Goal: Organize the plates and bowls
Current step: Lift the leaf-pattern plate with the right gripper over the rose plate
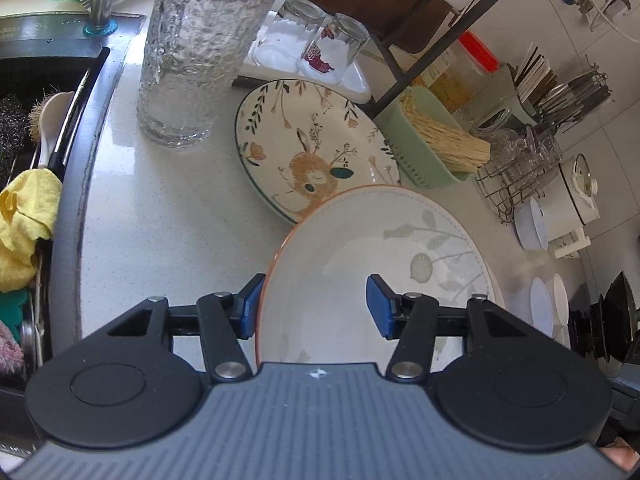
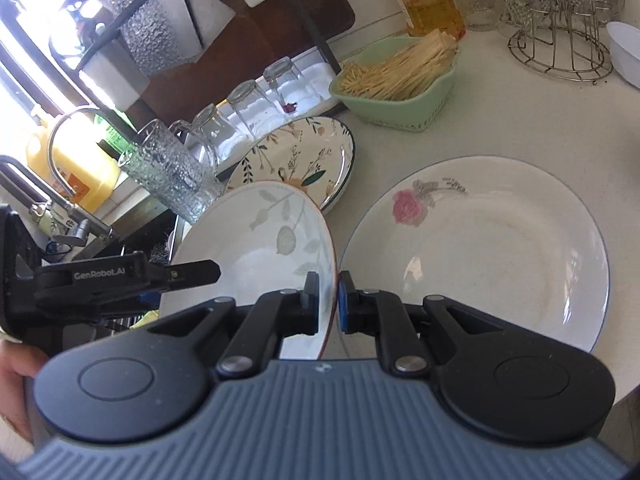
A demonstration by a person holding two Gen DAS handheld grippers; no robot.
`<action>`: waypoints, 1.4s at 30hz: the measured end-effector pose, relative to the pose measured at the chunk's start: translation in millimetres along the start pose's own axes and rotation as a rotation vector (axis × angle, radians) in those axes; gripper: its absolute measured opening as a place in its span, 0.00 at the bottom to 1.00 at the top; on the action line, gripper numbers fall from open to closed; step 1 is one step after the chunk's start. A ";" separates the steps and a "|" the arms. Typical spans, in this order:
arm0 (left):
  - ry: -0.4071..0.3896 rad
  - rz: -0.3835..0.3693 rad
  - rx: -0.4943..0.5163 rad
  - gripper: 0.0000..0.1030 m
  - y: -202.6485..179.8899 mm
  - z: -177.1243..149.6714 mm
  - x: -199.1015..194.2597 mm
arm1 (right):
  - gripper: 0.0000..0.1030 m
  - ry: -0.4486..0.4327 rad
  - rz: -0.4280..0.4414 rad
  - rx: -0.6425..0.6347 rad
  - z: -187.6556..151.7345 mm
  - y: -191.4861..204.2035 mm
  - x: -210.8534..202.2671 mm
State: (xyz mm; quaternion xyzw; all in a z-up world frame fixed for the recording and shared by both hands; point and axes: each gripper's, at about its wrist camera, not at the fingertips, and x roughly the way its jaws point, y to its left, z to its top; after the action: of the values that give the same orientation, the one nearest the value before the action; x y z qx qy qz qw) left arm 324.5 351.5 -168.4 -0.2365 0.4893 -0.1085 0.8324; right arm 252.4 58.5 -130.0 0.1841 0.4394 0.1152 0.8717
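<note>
A white plate with an orange rim and a pale leaf print (image 1: 360, 264) (image 2: 256, 240) is held tilted above the counter. My right gripper (image 2: 329, 300) is shut on its rim. My left gripper (image 1: 316, 306) is open, its jaws astride the plate's other edge; it also shows in the right wrist view (image 2: 120, 280). A deer-and-flower plate (image 1: 304, 144) (image 2: 304, 156) lies on the counter behind it. A white rose plate (image 2: 480, 248) lies on the counter to the right.
A tall textured glass (image 1: 200, 52) stands near the sink (image 1: 36, 128) at the left. Upturned glasses (image 1: 320, 40) sit on a white tray. A green basket of sticks (image 2: 400, 80) and a wire glass rack (image 2: 560, 32) stand behind the plates.
</note>
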 end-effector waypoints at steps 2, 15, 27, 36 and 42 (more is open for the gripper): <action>-0.007 -0.006 -0.015 0.57 -12.2 0.2 0.6 | 0.12 -0.006 0.008 0.007 9.0 -10.2 -7.1; 0.041 -0.032 0.032 0.57 -92.8 -8.9 49.6 | 0.12 0.029 -0.048 -0.007 13.7 -85.3 -31.3; 0.043 0.021 0.075 0.57 -120.7 -19.5 84.7 | 0.12 0.039 -0.037 0.045 3.2 -124.2 -28.9; 0.072 0.055 0.103 0.56 -126.7 -18.0 93.2 | 0.12 0.039 -0.049 0.026 5.5 -127.0 -24.2; 0.109 0.071 0.127 0.57 -132.7 -17.5 101.3 | 0.13 0.028 -0.071 0.000 6.5 -127.2 -26.6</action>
State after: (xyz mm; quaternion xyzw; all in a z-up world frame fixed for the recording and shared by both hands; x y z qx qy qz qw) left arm 366.5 190.0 -186.5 -0.1594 0.5341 -0.1226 0.8211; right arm 246.9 -67.7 -160.9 0.1669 0.4579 0.0866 0.8689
